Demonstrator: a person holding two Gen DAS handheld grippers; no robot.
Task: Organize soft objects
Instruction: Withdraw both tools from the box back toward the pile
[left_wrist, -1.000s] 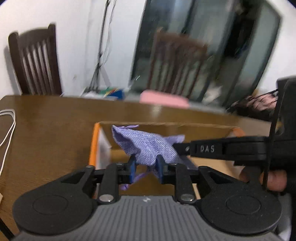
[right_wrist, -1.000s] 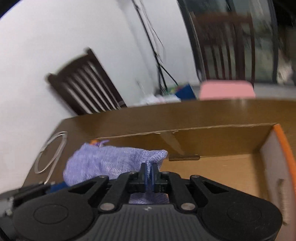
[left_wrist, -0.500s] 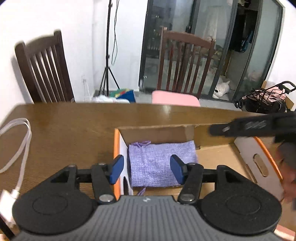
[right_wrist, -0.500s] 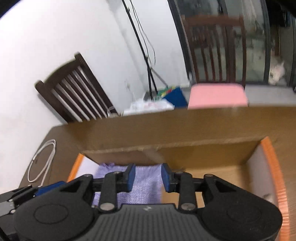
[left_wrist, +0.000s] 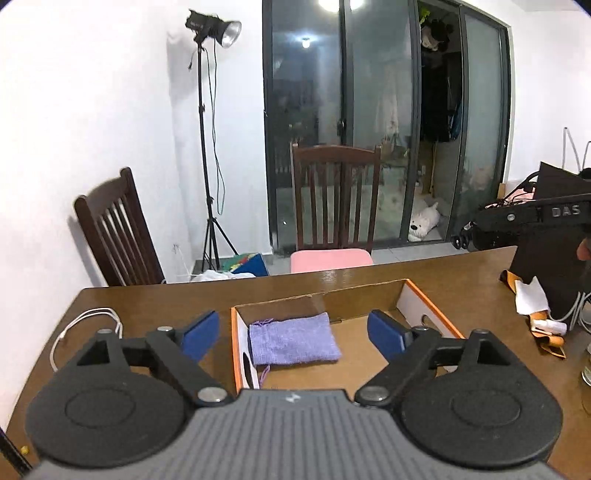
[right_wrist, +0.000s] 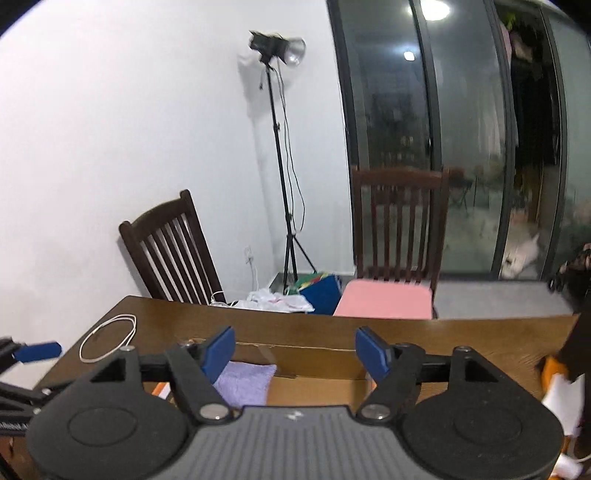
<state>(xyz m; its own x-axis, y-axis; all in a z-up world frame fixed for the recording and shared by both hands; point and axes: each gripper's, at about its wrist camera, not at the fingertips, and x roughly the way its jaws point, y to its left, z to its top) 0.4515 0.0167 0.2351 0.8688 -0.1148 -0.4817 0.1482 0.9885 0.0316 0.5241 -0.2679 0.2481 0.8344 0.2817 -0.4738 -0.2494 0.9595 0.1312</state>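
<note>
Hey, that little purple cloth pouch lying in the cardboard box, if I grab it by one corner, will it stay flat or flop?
The purple pouch would probably flop: it looks like thin woven fabric lying flat and limp on the floor of the cardboard box. It seems light and apparently empty. Its loose drawstring may dangle or snag.

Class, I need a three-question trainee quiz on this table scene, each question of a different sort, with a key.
1. True or false: the purple pouch lies inside the cardboard box.
2. The pouch sits at which end of the box, seen from the left wrist view? A) left B) right C) centre
3. Fill in: on the table left of the box lies a white ____.

Key: 1 true; 2 A; 3 cable.
</note>
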